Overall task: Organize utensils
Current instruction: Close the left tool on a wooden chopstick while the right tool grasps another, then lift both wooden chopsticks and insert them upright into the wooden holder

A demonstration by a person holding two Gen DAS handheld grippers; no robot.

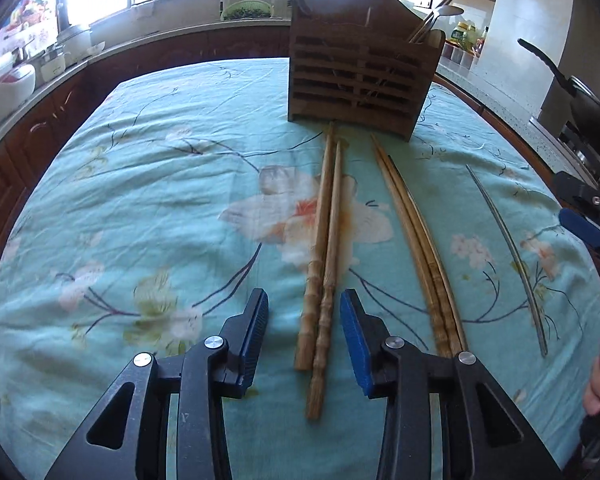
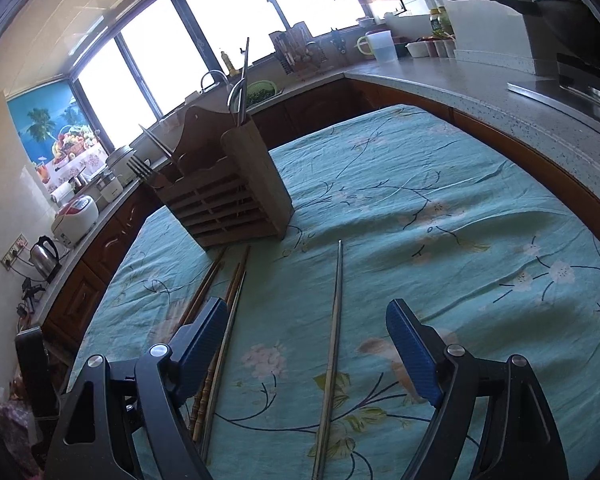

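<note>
Wooden utensil holder (image 1: 360,68) blocked the table's (image 1: 140,184) far end; chopsticks (image 1: 324,248) lay before it; left side open.

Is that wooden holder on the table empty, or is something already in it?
Not empty. The wooden holder stands upright with a fork and long metal utensils sticking out of its top.

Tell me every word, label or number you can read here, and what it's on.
None can be read for certain.
A faint embossed mark on the left gripper: too unclear to read.
Labels on the bottles on the counter: too small.
Beach poster by the window: only a picture, no legible words.
</note>
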